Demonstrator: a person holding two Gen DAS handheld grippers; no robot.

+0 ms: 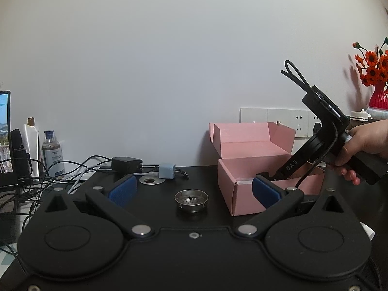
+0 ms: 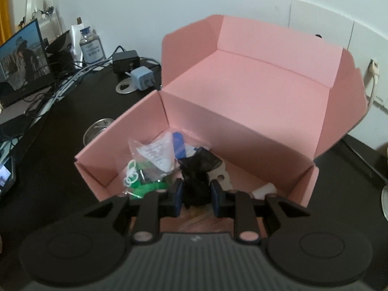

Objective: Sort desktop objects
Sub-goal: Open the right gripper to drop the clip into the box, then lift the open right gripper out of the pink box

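The right gripper (image 2: 195, 194) is reaching down into the open pink box (image 2: 254, 111), its jaws closing on a black mesh pouch (image 2: 197, 169) that is bunched between the blue pads (image 2: 178, 194). The pouch is hanging just inside the box's near wall, above the other contents. Beside it, a clear plastic bag (image 2: 155, 155) holding white and green bits is lying against the box's left wall, and a white piece (image 2: 264, 190) is resting on the floor to the right. The lid is standing open toward the wall.

In the left wrist view, a hand (image 1: 363, 145) is holding the right gripper's handle, tilting the tool down over the box (image 1: 242, 169).

The left gripper (image 1: 192, 191) is hovering low over the black desk (image 1: 150, 208) with its jaws spread wide and nothing between them. A small steel strainer (image 1: 191, 197) is sitting on the desk straight ahead of it, just left of the box. Farther back, a blue charger (image 1: 166, 171) is lying beside a metal grommet (image 1: 152, 180), with a black adapter (image 1: 126, 165) and tangled cables (image 1: 60, 177) to the left. A bottle (image 1: 52, 152) and a monitor (image 1: 4, 138) are standing at the far left edge.
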